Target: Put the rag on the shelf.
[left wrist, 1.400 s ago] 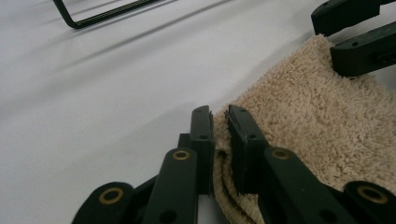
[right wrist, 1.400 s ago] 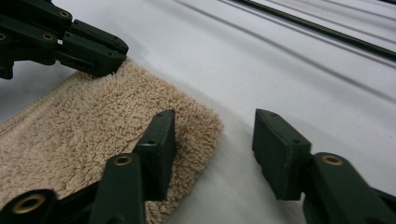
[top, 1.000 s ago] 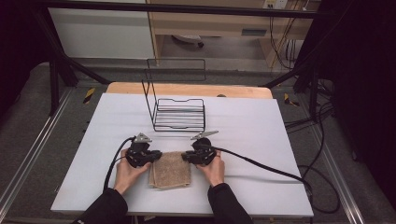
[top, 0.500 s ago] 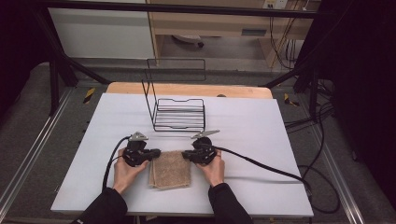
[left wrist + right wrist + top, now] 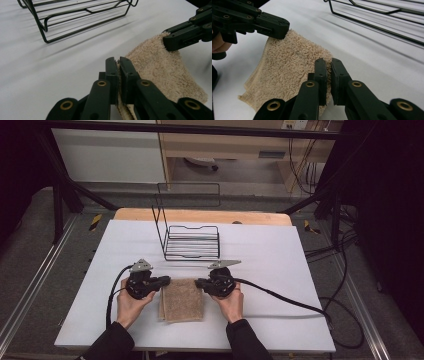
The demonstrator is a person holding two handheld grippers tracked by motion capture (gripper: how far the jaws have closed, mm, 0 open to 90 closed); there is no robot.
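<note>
A folded tan towel (image 5: 182,304) lies on the white table (image 5: 280,270) near its front edge. My left gripper (image 5: 166,280) is shut on the towel's far left corner. In the left gripper view its jaws (image 5: 118,61) pinch the cloth edge of the towel (image 5: 160,67). My right gripper (image 5: 198,282) is shut on the far right corner. In the right gripper view the towel (image 5: 287,67) is caught between its closed jaws (image 5: 328,62). The towel's far edge is raised a little, and its near part sags toward the table. Each gripper view shows the other gripper, right (image 5: 172,41) and left (image 5: 278,28), clamped on its corner.
A black wire rack (image 5: 192,242) with a tall back frame stands just beyond the towel, also in the gripper views (image 5: 75,15) (image 5: 374,17). A black cable (image 5: 290,302) trails right from the right gripper, and another loops left. Bare white tabletop lies on both sides.
Both grippers have risen slightly with the towel's far corners in them, so the far edge has come up off the table.
</note>
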